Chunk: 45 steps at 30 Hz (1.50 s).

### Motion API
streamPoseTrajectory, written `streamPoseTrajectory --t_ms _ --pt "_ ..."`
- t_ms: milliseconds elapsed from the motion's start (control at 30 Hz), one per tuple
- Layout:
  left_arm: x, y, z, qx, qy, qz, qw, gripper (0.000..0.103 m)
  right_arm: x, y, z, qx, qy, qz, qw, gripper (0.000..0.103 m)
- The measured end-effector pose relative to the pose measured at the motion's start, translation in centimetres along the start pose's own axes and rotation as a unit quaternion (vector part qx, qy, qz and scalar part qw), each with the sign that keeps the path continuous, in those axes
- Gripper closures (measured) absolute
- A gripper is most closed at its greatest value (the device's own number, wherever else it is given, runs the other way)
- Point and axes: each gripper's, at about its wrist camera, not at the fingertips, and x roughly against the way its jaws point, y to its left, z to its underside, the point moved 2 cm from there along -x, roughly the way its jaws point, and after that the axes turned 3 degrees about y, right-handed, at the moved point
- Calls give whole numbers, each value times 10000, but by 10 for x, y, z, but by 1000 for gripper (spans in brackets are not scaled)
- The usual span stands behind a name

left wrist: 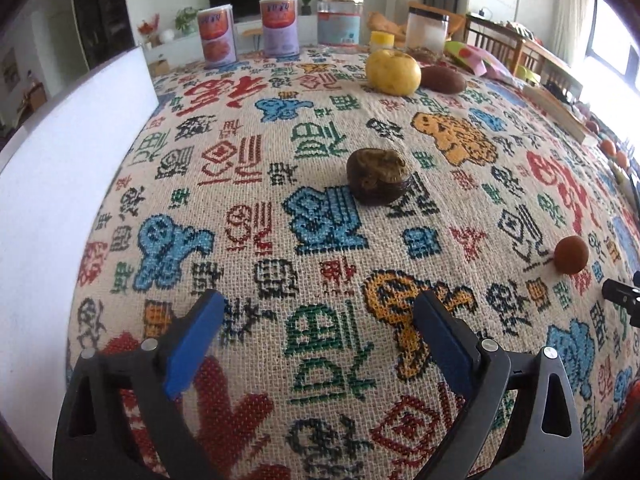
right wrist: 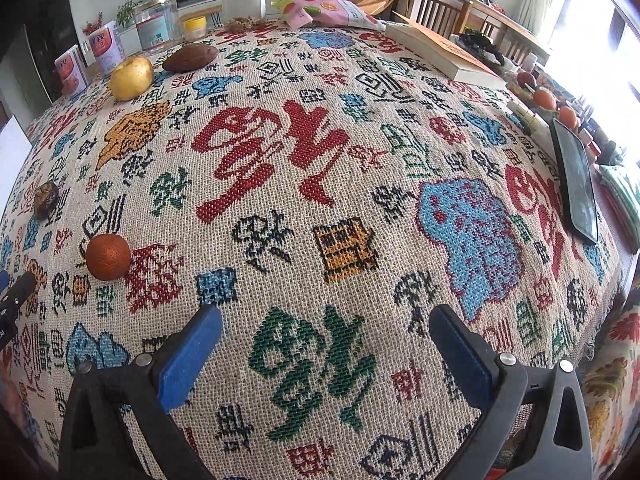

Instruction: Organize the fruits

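Woven cloth mid bare, orange nr left edge

I am seeing daylight pouring in from a window at the right, blowing out to white glare there. The woven tablecloth is staying bright and sharp, with short soft shadows under the fruit. Both fisheye views are bulging the table and darkening at the corners; the far room is looking softer.

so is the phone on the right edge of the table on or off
Off, as far as the right wrist view shows: the phone lies flat on the tablecloth, its screen dark with only faint reflections.
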Motion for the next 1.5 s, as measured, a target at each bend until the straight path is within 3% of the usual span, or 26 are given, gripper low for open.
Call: streamPoseTrajectory --t_ms 200,1033,1100,1233,1400,1500 --pt "0 0 0 4 0 -1 10000 6 -7 -6 -3 -252 186 -376 9988 0" --pt "0 1 0 8 -2 8 10000 6 -7 -3 -2 -189 216 -321 9991 0" --pt "0 2 -2 -5 9 122 9999 6 -7 -4 -3 -189 216 -321 9991 0" --pt "5 9 -11 -182 77 1022 9946 6 -7 -5 -3 -193 216 -325 9991 0" --pt "-6 -6 -36 -436 -44 940 9946 6 -8 -3 -3 -187 214 -319 9991 0" --pt "-25 -19 -54 -533 3 710 9960 7 -7 -3 -2 -187 215 -335 9990 0"
